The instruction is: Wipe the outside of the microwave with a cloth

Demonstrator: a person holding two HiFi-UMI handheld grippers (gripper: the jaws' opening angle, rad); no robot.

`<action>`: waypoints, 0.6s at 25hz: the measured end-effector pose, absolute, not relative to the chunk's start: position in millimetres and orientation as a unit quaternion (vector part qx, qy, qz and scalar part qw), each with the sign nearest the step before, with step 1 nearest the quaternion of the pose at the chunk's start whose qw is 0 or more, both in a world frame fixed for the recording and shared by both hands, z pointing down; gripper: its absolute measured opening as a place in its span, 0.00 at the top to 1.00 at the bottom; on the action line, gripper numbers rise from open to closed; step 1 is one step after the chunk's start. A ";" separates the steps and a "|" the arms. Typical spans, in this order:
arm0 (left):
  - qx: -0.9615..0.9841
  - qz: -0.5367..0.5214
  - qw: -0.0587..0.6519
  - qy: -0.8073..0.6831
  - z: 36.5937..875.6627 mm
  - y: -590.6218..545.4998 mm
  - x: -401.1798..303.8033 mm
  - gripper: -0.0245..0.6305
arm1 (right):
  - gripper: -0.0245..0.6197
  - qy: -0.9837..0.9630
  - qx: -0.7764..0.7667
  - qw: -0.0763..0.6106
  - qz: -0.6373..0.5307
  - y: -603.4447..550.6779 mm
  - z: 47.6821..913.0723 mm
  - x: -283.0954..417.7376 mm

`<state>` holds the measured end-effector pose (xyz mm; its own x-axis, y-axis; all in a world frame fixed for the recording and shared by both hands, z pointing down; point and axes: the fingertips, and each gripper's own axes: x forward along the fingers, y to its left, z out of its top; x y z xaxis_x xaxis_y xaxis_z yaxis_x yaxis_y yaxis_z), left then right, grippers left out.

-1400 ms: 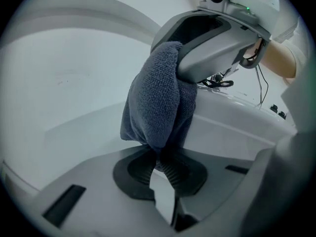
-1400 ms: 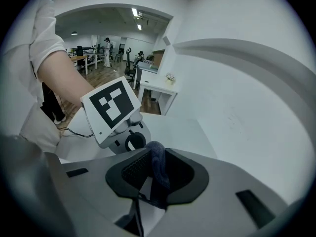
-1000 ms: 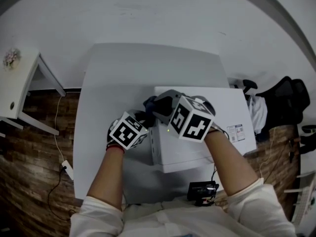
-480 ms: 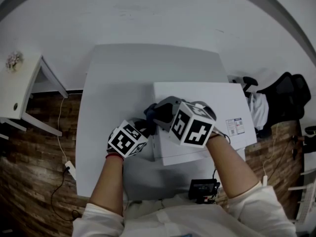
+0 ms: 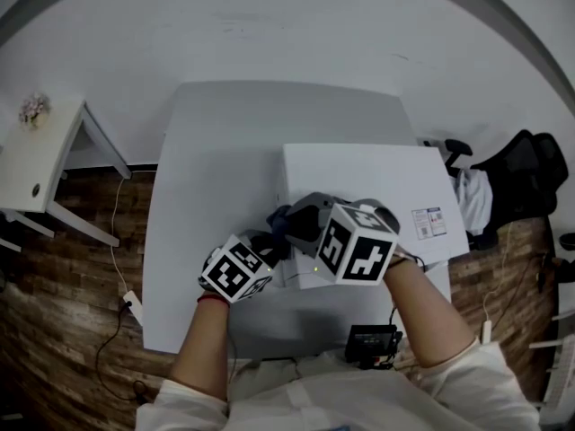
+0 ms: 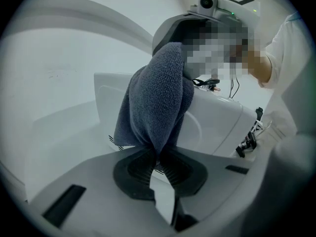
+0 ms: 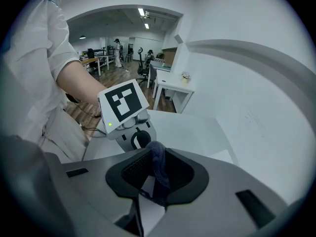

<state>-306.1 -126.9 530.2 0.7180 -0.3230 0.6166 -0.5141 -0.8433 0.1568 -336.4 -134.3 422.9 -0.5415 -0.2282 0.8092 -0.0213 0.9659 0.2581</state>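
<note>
Cloth (image 6: 155, 102) first: dark blue-grey terry, bunched up and strung between my two grippers at the near left corner of the microwave (image 5: 359, 178). My left gripper (image 6: 159, 154) has its jaws clenched on the lower tip of the fabric. From there the cloth rises in a thick fold in front of the white casing; I cannot tell whether it presses on the casing. My right gripper (image 7: 157, 174) has its jaws nipped on a thin twist of the same cloth, which runs down between the black pads. From the head view the two marker cubes sit close together, left one nearer me, right one over the microwave's near edge.

Just beside my body, a small black device (image 5: 371, 339) lies at the near edge of the table (image 5: 216, 151). The microwave stands on the right half of the table, with a printed sticker (image 5: 429, 223) on its right side.

Farther out, a cable (image 5: 112, 241) trails over the wooden floor (image 5: 63, 330) on the left, a white side table (image 5: 36, 164) stands far left, and a black chair (image 5: 526, 182) stands far right.
</note>
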 end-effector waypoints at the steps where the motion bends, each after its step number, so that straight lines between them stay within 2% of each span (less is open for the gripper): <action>1: 0.913 0.300 0.159 -0.226 530.1 -122.8 -305.5 0.92 | 0.81 -0.871 0.068 0.474 -0.108 -130.0 423.0 -336.1; 15: 0.921 0.323 0.157 -0.153 526.7 -60.0 -298.4 0.92 | 0.81 -0.872 0.012 0.483 -0.077 -70.3 421.6 -329.6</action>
